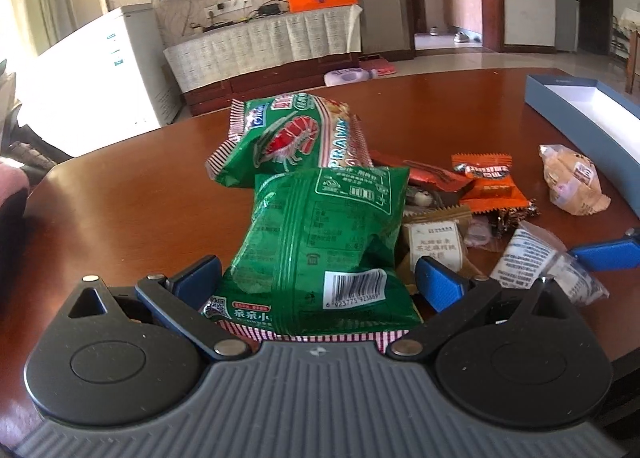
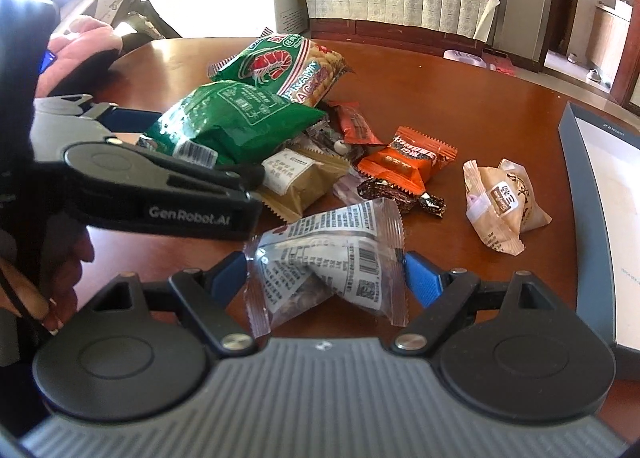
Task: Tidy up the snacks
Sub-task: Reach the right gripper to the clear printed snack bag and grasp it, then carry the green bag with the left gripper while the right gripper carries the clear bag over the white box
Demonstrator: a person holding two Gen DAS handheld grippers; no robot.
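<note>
Beside the snack pile [image 2: 352, 145], the left gripper [image 1: 318, 282] clasps a green packet [image 1: 320, 242]; the right gripper [image 2: 326, 278] clasps a clear packet [image 2: 324, 258].

The table [image 1: 120, 185] is glossy reddish-brown. Beside the orange snack packet [image 2: 404, 161], the prawn cracker bag [image 1: 292, 137] is green with a red prawn and red-and-white striped edges. The box [image 1: 580, 109] beyond the orange packet is blue-grey outside, white inside. Gripper fingers [image 2: 424, 282] are blue.
</note>
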